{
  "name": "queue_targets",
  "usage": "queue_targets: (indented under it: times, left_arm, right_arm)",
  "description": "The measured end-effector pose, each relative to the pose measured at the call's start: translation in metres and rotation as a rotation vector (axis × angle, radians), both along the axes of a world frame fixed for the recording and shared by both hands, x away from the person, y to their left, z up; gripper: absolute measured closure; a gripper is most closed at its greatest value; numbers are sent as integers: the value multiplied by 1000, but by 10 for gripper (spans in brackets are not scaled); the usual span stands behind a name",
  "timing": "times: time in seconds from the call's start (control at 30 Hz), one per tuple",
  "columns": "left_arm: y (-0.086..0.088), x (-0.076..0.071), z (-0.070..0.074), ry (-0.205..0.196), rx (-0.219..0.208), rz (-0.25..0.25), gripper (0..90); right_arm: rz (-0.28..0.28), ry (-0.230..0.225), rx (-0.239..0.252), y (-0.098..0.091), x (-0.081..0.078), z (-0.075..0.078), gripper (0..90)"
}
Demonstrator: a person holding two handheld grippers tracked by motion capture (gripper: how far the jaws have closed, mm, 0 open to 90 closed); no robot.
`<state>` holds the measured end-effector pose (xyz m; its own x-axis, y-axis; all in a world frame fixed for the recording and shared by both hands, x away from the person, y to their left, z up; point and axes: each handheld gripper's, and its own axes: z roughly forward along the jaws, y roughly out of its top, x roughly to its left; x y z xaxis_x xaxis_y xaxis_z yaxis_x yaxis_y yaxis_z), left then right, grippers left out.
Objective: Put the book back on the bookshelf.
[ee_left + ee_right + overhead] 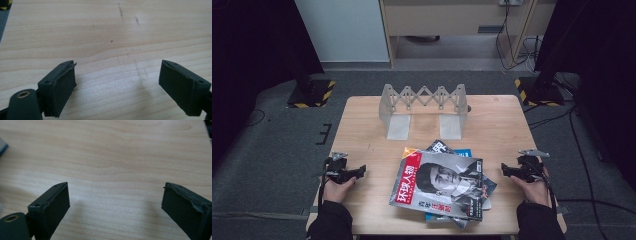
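Worktop [362,120]: pale wood, seen from above, with dark carpet around it.

Magazines [442,187]: a loose, fanned pile laid flat at the near middle of the worktop. The top copy bears a grey portrait cover with a red title block at its left edge. Corners of further copies, one blue, are seen beneath it. The pile lies between the two claws, well apart from each.

Rack [424,107]: a grey expanding stand with a scissor lattice and two flat feet, set upright at the far middle of the worktop, apart from the magazines.

Left claw [358,172]: held low at the near left, jaws spread wide, nothing between them; bare wood is seen in its own view [117,82].

Right claw [506,171]: held at the near right, jaws likewise apart and empty [116,205].
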<state>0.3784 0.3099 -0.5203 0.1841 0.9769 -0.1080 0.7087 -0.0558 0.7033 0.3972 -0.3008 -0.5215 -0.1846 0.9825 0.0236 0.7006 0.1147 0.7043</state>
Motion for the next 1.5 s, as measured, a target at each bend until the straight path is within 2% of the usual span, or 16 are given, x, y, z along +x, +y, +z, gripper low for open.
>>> queue_targets:
  times: [0.07, 0.1, 0.13, 0.2, 0.27, 0.37, 0.43, 0.47, 0.53, 0.63, 0.8, 0.9, 0.97, 1.1, 1.23, 1.5]
  left_arm:
    - [-1, -1, 2, -5, -14, 2, 142]
    - [-1, -2, 4, -7, -27, 2, 147]
    - [-4, -4, 9, -20, -34, 2, 160]
    - [-5, -5, 11, -27, -36, 0, 162]
    - [-8, -7, 15, -36, -51, -9, 171]
    - [-13, -11, 21, -66, -44, -32, 175]
    - [-16, -13, 25, -84, -56, -43, 176]
    - [-20, -15, 29, -101, -61, -50, 178]
    - [-21, -16, 31, -108, -62, -59, 182]
    - [-25, -18, 35, -124, -64, -70, 197]
    - [-31, -25, 40, -133, -85, -90, 206]
    - [-34, -28, 45, -148, -103, -107, 217]
    - [-38, -31, 47, -160, -117, -121, 220]
    - [-45, -35, 49, -167, -128, -149, 228]
    - [-51, -38, 52, -179, -139, -168, 237]
    - [-59, -46, 56, -177, -162, -205, 267]
  right_arm:
    - [-4, -4, 12, 0, -1, 4, 87]
    - [-13, -1, 35, 0, -1, 7, 84]
    - [-18, -14, 79, 1, -3, 14, 91]
    - [-19, -22, 87, 3, -4, 18, 93]
    - [-10, -40, 116, 6, -6, 25, 97]
    - [0, -48, 118, 10, -7, 29, 97]
    - [13, -59, 114, 13, -8, 32, 107]
    - [23, -64, 128, 16, -8, 36, 108]
    - [23, -64, 139, 18, -9, 38, 106]
    - [42, -91, 138, 21, -11, 44, 105]
    - [53, -103, 127, 25, -14, 51, 98]
    - [53, -114, 151, 27, -17, 56, 94]
    - [54, -116, 149, 29, -19, 57, 94]
    - [81, -121, 128, 36, -22, 61, 89]
    - [104, -131, 144, 44, -24, 66, 89]
    - [168, -147, 152, 63, -30, 73, 84]
